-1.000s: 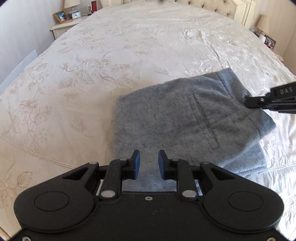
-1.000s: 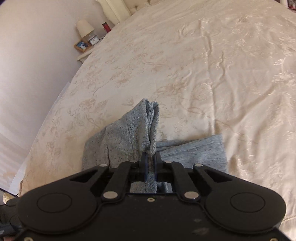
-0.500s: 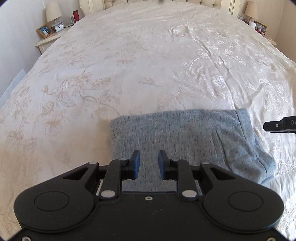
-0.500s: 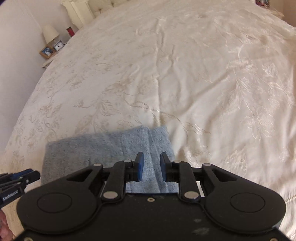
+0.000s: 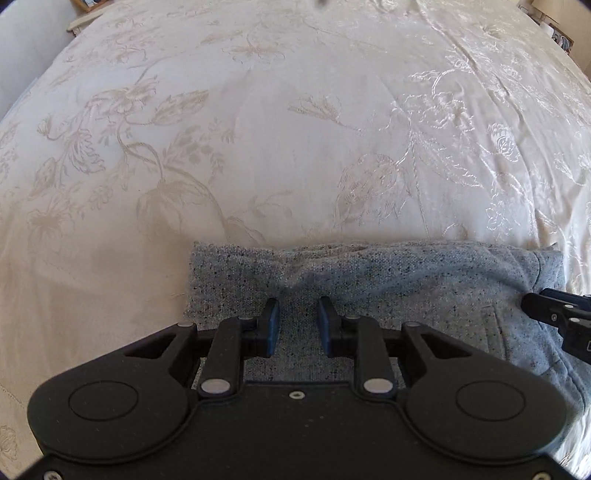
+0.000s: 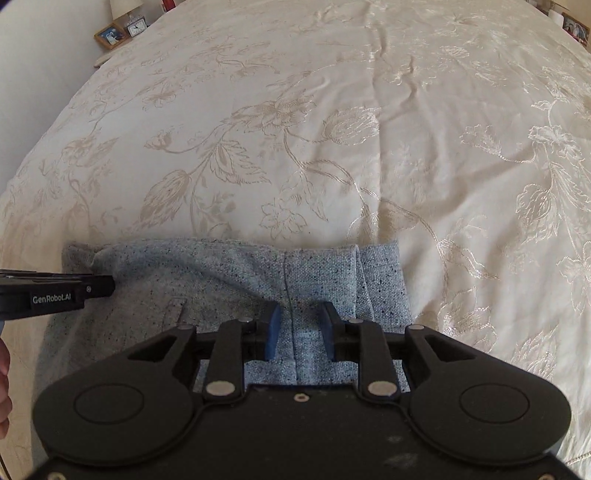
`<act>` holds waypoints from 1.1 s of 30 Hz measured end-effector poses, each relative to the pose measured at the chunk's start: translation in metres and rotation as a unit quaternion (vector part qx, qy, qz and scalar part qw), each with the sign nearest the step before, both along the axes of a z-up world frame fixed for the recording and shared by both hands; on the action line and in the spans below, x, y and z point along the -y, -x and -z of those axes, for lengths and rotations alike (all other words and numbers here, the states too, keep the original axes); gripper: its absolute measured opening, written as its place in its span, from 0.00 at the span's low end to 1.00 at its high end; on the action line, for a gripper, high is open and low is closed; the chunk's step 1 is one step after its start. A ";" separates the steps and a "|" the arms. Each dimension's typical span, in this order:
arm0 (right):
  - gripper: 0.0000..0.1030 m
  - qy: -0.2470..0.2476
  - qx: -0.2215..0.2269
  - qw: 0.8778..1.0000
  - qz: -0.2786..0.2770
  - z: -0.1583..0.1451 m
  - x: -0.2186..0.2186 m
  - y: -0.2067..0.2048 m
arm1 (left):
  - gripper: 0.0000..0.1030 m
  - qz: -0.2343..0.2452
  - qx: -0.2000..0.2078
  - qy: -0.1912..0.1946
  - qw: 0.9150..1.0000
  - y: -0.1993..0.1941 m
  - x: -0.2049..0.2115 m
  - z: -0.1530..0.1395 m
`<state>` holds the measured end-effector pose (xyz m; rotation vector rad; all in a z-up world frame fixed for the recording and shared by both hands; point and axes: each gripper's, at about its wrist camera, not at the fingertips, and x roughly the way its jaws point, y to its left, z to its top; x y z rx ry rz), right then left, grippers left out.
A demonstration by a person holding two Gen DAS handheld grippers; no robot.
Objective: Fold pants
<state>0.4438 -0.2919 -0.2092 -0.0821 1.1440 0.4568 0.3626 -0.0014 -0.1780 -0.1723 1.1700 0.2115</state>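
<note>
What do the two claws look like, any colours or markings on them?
Both are matte black plastic with round bosses, silver pivot pins and blue-padded fingers. The left claw shows white "GenRobot.AI" lettering on its side in the right wrist view; the right claw looks the same build.

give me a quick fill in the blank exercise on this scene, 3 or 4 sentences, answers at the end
1. The folded pants are ____ in colour.
2. The pants lie on a cream floral ____.
3. The jaws of the left gripper and of the right gripper are both ____.
4. The picture frame stands in the far ____ corner of the right wrist view.

Missing words: grey; bedspread; open; left
</note>
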 end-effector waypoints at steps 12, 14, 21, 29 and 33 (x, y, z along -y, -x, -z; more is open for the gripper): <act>0.25 0.009 0.006 1.000 0.000 0.006 -0.008 0.002 | 0.32 0.010 -0.003 0.025 1.000 -0.002 -0.008 0.003; 0.25 0.003 0.000 1.000 0.000 0.004 -0.005 0.000 | 0.32 -0.001 0.003 0.034 0.999 0.004 -0.011 -0.004; 0.34 0.003 -0.002 0.999 0.032 -0.015 0.018 0.015 | 0.32 -0.003 0.023 -0.010 1.000 0.059 0.005 -0.033; 0.42 0.019 0.019 0.999 0.045 -0.011 0.057 0.058 | 0.32 0.029 -0.016 -0.024 0.999 0.105 0.034 -0.009; 0.46 0.014 0.029 0.999 0.038 -0.011 0.065 0.064 | 0.32 0.026 -0.003 -0.031 0.999 0.107 0.035 -0.013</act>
